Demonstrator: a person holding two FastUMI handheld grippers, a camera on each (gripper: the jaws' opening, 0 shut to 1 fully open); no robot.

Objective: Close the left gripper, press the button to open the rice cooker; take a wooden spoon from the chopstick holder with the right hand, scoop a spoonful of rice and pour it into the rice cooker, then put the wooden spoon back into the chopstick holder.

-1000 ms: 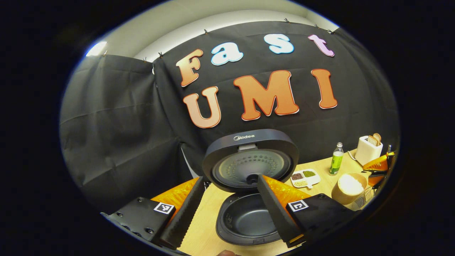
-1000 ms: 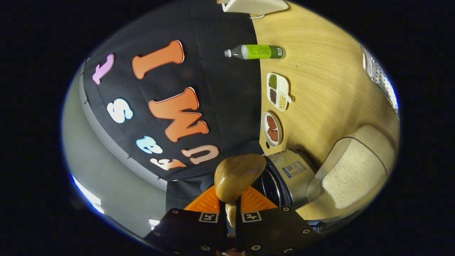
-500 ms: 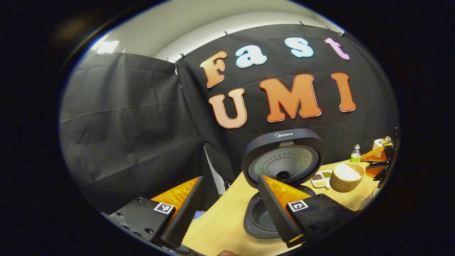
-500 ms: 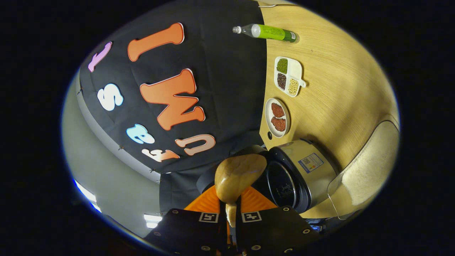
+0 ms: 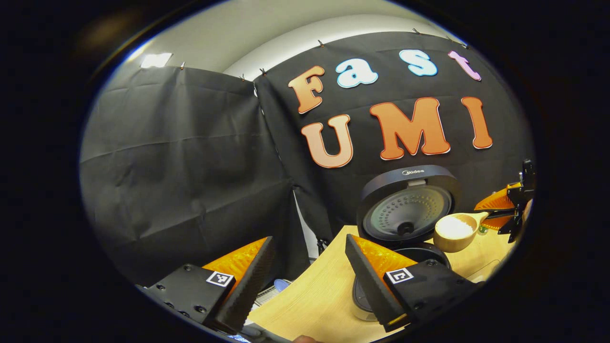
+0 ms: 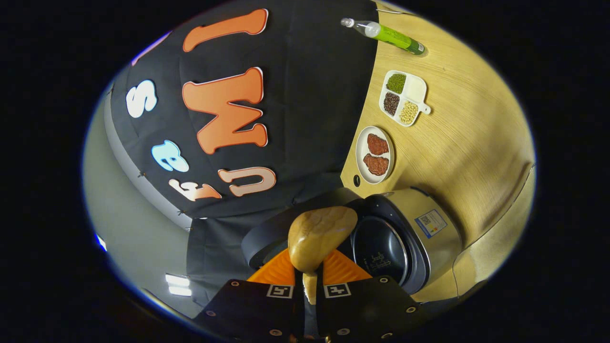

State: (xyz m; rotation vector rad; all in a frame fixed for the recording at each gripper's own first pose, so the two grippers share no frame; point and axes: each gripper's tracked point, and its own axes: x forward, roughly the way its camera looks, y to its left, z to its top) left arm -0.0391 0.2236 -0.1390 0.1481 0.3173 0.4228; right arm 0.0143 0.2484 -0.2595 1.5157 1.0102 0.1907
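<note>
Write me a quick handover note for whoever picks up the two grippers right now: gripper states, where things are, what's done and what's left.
Left gripper: open, holding nothing, out over the table's near corner.
Right gripper: jaws shut on the handle of the light wooden spoon, whose bowl is full of white rice.
The dark round rice cooker stands on the pale wooden table, its lid up; the loaded spoon hangs beside the raised lid, just above the pot.
Done: lid opened, spoon taken, rice scooped.
Left: tip the rice into the pot, then put the spoon back in the chopstick holder.
</note>
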